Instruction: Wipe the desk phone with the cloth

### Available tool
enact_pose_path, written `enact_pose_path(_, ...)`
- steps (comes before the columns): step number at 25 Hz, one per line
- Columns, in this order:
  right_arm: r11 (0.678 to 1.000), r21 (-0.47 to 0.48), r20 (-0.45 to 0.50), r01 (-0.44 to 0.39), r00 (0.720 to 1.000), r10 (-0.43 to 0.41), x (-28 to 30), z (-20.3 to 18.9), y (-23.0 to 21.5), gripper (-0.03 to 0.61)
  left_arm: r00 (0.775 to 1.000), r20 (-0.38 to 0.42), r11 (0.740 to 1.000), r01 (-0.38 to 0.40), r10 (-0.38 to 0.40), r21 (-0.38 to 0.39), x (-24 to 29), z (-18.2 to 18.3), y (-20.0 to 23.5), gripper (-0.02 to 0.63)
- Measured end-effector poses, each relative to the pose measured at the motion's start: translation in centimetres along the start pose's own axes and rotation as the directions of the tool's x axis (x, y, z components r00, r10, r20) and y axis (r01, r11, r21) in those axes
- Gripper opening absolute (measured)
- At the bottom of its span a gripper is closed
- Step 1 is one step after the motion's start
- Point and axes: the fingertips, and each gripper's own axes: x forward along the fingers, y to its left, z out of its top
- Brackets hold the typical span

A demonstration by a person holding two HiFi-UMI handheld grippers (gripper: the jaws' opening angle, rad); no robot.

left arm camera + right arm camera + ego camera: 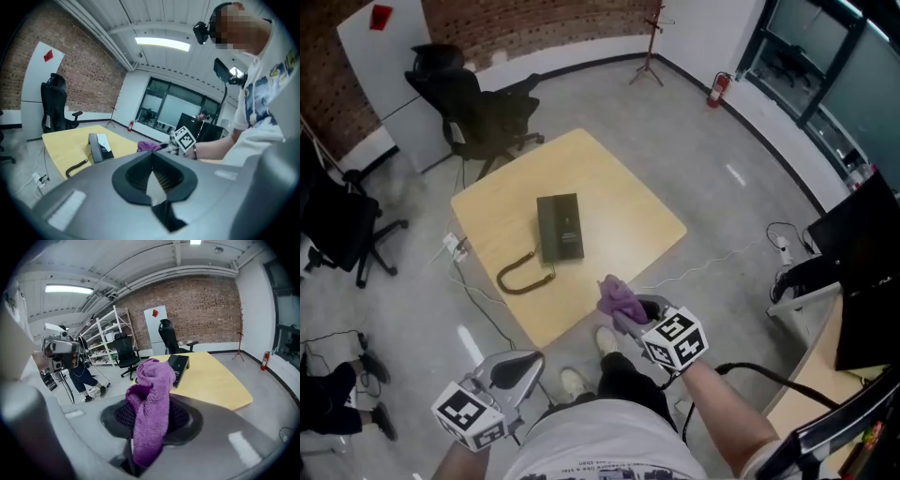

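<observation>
A dark desk phone (560, 226) lies on the light wooden table (619, 187), its coiled cord (521, 277) curling toward the near edge. My right gripper (623, 314) is shut on a purple cloth (619, 298), held just off the table's near corner. In the right gripper view the cloth (150, 413) hangs from the shut jaws, with the phone (178, 365) beyond it. My left gripper (520, 368) is low at the left, off the table, shut with nothing in it. In the left gripper view the phone (99, 146) and the cloth (149, 146) both show.
A black office chair (483, 117) stands behind the table, another chair (342, 230) at the left. Cables (469, 281) trail on the floor by the table's left corner. A dark desk with a monitor (862, 281) is at the right. The person's shoes (581, 370) are below the table's near edge.
</observation>
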Motion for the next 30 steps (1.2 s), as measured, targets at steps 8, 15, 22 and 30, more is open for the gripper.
enact_pose_path(8,0.996,-0.082,0.045,0.031,0.999,-0.028,-8.2,-2.0,5.3,0.121,1.0,-0.023,1.0,-0.002,0.002,0.011,-1.1,-3.4,-3.3,0.003)
enact_pose_path(15,0.989,-0.13,0.159,0.069,0.986,-0.048,-15.6,-2.8,8.5,0.121,0.998,-0.052,0.999,-0.026,0.029,0.043,-1.6,-5.3,-9.3,0.005)
enact_pose_path(22,0.988,-0.143,0.228,0.059,0.973,-0.025,-20.4,-5.6,12.8,0.121,0.995,-0.09,0.994,-0.03,0.039,0.102,-2.9,-7.7,-15.6,0.004)
enact_pose_path(30,0.985,-0.138,0.244,0.108,0.967,-0.072,-22.4,-6.7,16.8,0.121,0.996,-0.09,0.993,0.025,-0.014,0.117,-6.1,-7.9,-16.7,0.004)
